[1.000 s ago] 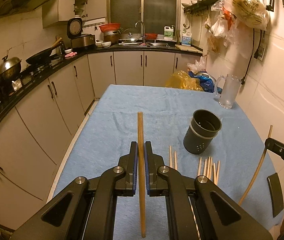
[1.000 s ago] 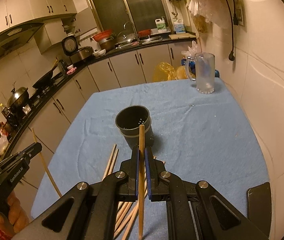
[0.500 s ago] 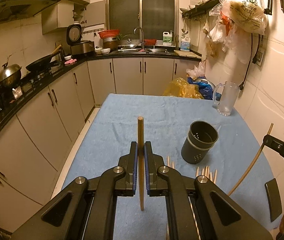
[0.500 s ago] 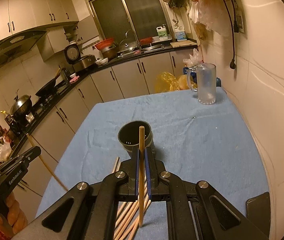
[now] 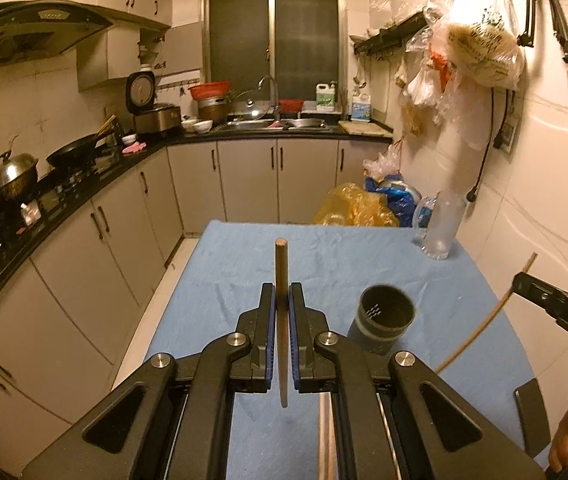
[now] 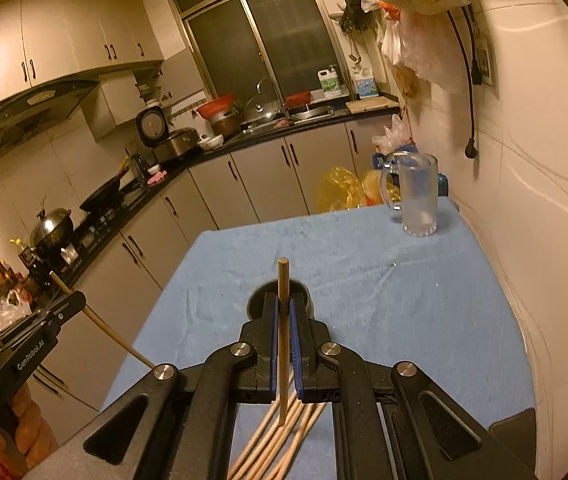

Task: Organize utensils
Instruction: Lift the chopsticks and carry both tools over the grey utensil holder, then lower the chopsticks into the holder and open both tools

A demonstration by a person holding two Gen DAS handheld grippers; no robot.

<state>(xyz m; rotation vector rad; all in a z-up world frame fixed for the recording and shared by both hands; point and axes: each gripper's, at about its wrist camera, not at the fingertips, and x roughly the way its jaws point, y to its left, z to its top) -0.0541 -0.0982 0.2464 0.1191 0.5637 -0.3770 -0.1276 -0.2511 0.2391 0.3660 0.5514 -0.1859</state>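
Note:
My left gripper (image 5: 281, 300) is shut on a wooden chopstick (image 5: 281, 264) that stands nearly upright above the blue-clothed table (image 5: 324, 252). The dark perforated utensil holder (image 5: 384, 320) stands on the cloth to its right. My right gripper (image 6: 283, 308) is shut on another chopstick (image 6: 283, 284), just in front of the holder (image 6: 258, 300), which it partly hides. Several loose chopsticks (image 6: 280, 432) lie on the cloth under the right gripper. The right gripper and its chopstick also show at the right edge of the left wrist view (image 5: 556, 312).
A frosted glass mug (image 6: 418, 200) stands at the table's far right corner by the wall. Plastic bags (image 5: 356, 208) sit beyond the far edge. Kitchen cabinets and a counter with pans (image 5: 76, 156) run along the left. A dark flat object (image 6: 512, 428) lies at the near right.
Both grippers have risen and pulled back from the table with their chopsticks, which now tilt more upright. The holder and loose chopsticks sit lower in view.

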